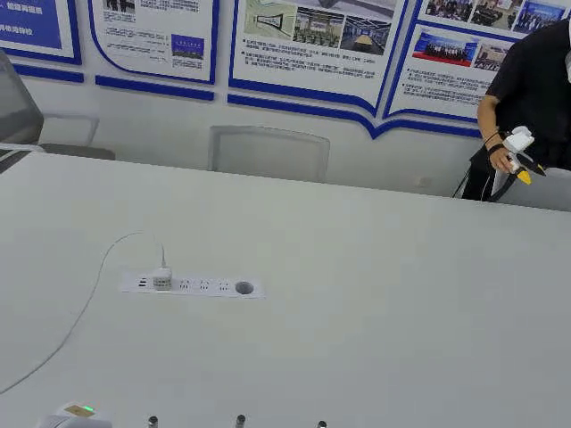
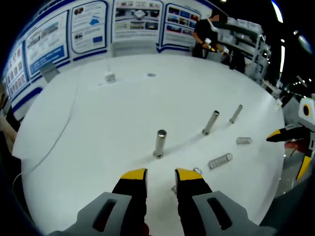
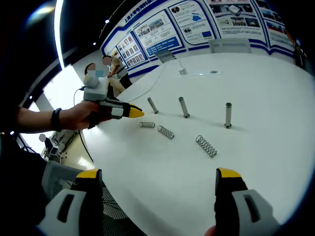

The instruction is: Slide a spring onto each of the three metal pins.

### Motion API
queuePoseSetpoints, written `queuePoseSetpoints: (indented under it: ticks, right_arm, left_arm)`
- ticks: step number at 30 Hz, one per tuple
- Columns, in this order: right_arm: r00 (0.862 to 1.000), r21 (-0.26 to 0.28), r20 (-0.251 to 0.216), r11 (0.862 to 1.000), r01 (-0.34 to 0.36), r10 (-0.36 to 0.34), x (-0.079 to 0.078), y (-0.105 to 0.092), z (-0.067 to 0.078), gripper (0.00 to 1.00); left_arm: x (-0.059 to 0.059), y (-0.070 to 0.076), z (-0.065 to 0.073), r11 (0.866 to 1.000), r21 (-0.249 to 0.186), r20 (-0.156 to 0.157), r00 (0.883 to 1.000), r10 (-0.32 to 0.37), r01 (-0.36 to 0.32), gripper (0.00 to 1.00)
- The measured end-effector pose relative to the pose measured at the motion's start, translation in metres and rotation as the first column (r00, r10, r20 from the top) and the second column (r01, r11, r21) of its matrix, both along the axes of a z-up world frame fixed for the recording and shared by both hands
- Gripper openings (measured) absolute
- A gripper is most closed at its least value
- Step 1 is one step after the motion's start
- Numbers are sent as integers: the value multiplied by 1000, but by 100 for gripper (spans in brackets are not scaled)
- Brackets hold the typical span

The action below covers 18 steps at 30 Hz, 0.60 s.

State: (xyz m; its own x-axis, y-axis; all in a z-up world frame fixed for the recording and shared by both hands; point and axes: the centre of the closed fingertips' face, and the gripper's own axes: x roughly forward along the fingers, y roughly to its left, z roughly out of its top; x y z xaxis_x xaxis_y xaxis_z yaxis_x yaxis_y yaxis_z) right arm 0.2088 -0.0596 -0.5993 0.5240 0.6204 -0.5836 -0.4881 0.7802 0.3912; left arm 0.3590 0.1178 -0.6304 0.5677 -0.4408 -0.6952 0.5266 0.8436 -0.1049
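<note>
Three upright metal pins stand in a row on the white table: the nearest pin (image 2: pixel 160 142), the middle pin (image 2: pixel 211 122) and the far pin (image 2: pixel 236 113); their tops (image 1: pixel 239 420) peek in at the head view's bottom edge. All three pins are bare. Three springs lie flat beside them: a long spring (image 3: pixel 206 146), a second spring (image 3: pixel 166 132) and a short spring (image 3: pixel 146 125). My left gripper (image 2: pixel 161 174) hovers just short of the nearest pin, its jaws a narrow gap apart and holding nothing. My right gripper (image 3: pixel 157 174) is wide open and holds nothing, facing the springs from the other side.
A power strip (image 1: pixel 192 285) with a white charger and cable sits mid-table. A grey chair (image 1: pixel 268 152) stands behind the far edge. A person in black (image 1: pixel 526 89) stands at the far right corner holding another gripper. Posters cover the wall.
</note>
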Motion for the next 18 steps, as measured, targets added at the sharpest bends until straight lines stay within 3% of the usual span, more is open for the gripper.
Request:
queuePoseSetpoints:
  ticks: [18]
  right_arm:
    - [1000,6,-6,1000,-16,16,-2,6,-2,97]
  left_arm:
    - [-16,7,7,1000,-25,-4,1000,-14,14,36]
